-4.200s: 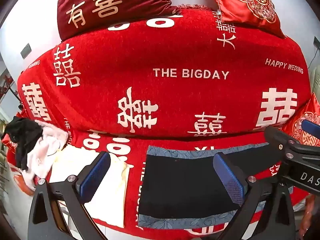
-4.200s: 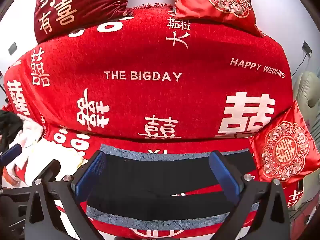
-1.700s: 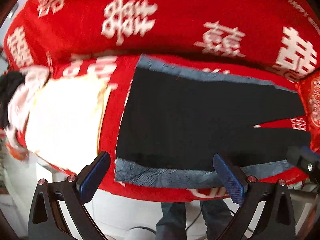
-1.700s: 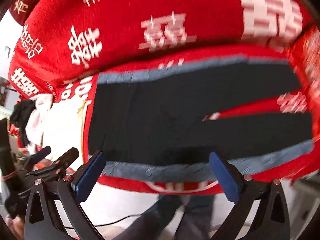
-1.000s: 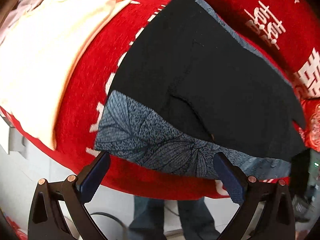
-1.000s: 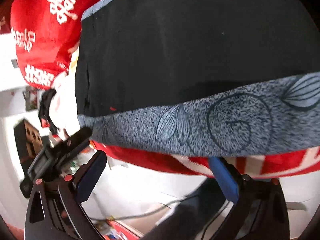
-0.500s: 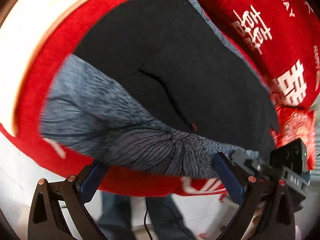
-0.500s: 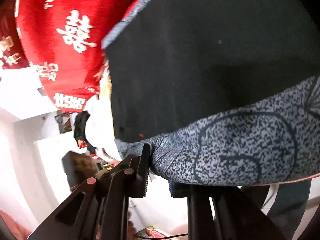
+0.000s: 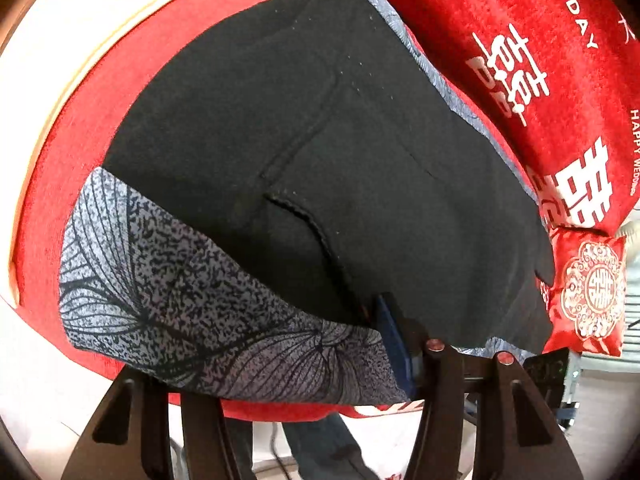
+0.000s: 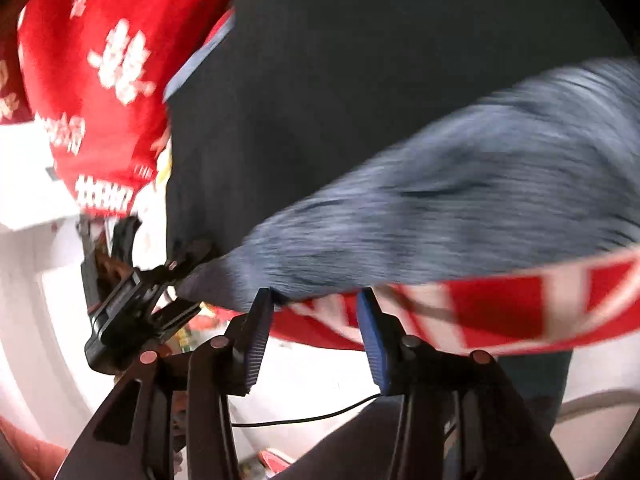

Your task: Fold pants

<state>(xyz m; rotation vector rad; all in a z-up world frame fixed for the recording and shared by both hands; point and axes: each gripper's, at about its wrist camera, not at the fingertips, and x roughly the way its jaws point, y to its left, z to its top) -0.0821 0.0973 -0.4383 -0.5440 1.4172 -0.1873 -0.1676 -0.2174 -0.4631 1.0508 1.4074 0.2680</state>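
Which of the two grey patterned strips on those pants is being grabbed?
The near strip, at the couch's front edge, in the left gripper; the far strip lies untouched.

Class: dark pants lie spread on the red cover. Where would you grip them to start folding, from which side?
Take the pants by the grey patterned band along their near edge, coming from the front. That band drapes over the front edge of the red cover, so one finger can slip beneath; the rest lies flat.

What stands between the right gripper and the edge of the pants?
Nothing visible does. The right gripper is open right at the grey edge of the pants; the red cover lies under them, not between.
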